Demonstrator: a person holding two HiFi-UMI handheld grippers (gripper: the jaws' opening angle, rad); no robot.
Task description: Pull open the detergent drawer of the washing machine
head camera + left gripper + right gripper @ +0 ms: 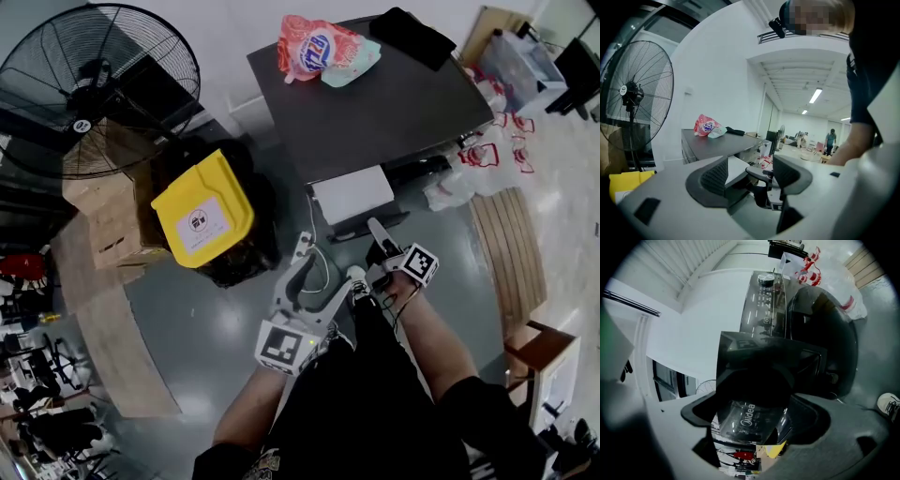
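So the detergent drawer (352,192) is already sticking out of the front of the washing machine (375,103). You can see its white tray from above, just below the dark lid. The right claw (378,239) is clamped onto the drawer's dark glossy front panel (768,350), and in the right gripper view that panel fills the gap between the jaws, brand label and all. The left claw (328,261) hangs just beside it at the drawer's left, jaws apart with nothing in them. Through its own view (752,176) you look past the open gap at the white tray and the machine's side.

On top of the machine, at the far end, there's a red-and-pink detergent bag (314,45) with something pale teal tucked against it (a pouch or lid, hard to tell), plus a black cloth (412,36) near the corner. Left of the machine, a yellow bin lid (202,208) sits on the grey floor, with cardboard boxes (103,211) beside it and a big black fan (94,84) behind them.
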